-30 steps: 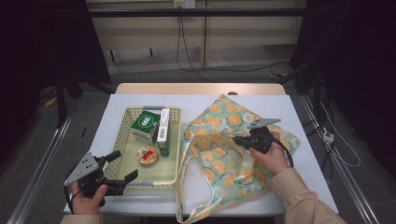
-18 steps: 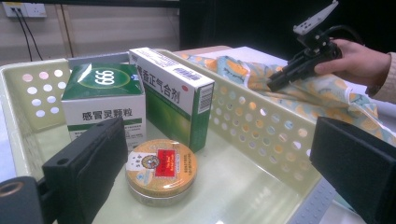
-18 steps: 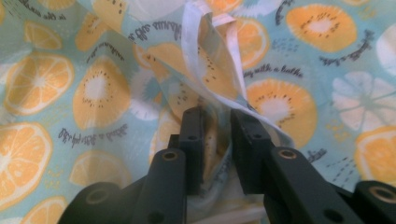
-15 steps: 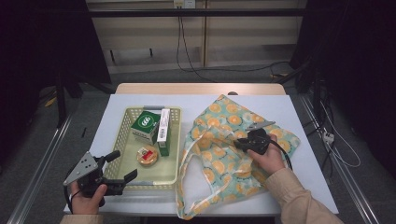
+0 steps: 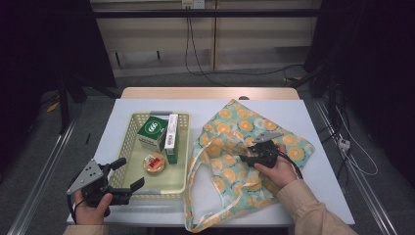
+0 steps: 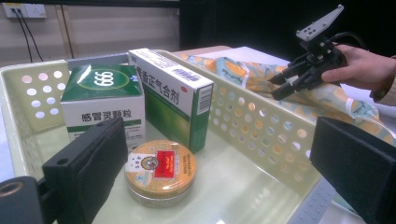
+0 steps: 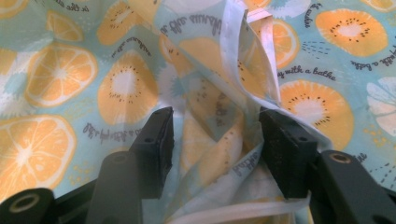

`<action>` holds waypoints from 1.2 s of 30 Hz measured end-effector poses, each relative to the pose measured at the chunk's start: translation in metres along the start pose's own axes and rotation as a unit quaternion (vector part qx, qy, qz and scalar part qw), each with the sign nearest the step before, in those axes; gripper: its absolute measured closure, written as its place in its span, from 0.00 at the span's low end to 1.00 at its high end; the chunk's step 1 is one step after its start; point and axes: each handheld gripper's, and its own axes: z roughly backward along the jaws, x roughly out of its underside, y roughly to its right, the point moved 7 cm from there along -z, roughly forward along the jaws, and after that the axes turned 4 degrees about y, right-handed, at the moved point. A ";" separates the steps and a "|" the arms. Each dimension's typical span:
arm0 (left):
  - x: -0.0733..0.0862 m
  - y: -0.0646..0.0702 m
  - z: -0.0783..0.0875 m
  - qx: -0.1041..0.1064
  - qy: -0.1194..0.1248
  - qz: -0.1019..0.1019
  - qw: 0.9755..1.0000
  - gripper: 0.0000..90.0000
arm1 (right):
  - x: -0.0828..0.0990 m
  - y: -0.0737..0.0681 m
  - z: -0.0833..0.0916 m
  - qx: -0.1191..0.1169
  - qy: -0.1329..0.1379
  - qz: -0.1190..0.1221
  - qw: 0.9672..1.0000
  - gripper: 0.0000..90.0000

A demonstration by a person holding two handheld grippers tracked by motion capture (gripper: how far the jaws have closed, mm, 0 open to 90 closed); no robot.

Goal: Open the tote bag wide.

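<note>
Right gripper (image 5: 246, 157): jaws have just been opening, parted, folds of fruit-print bag (image 5: 230, 147) loose between them, centre-right of frame | left gripper (image 5: 128, 175): jaws apart, empty, lower left, astride near wall of basket (image 5: 182, 147) | basket: two boxes; round tin (image 5: 154, 163)

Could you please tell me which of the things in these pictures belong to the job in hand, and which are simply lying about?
In the job:
- fruit-print bag, a fold of it between the jaws of the right tongs, which have just been opening
- left tongs, open at the basket's near corner

Lying about:
- basket
- green box, narrow box, round tin inside it
- cables beside the table
</note>
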 end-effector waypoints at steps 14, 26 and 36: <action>-0.005 0.001 -0.001 0.002 0.002 0.004 1.000 0.05 | -0.004 0.008 0.000 0.019 -0.003 0.005 1.000 0.98; -0.027 0.004 -0.009 0.020 0.008 0.011 1.000 0.05 | -0.040 0.015 0.032 0.014 0.039 -0.008 0.999 0.99; -0.041 0.000 -0.019 0.030 -0.013 0.013 0.999 0.05 | -0.059 0.019 0.048 0.003 0.065 -0.023 0.998 0.99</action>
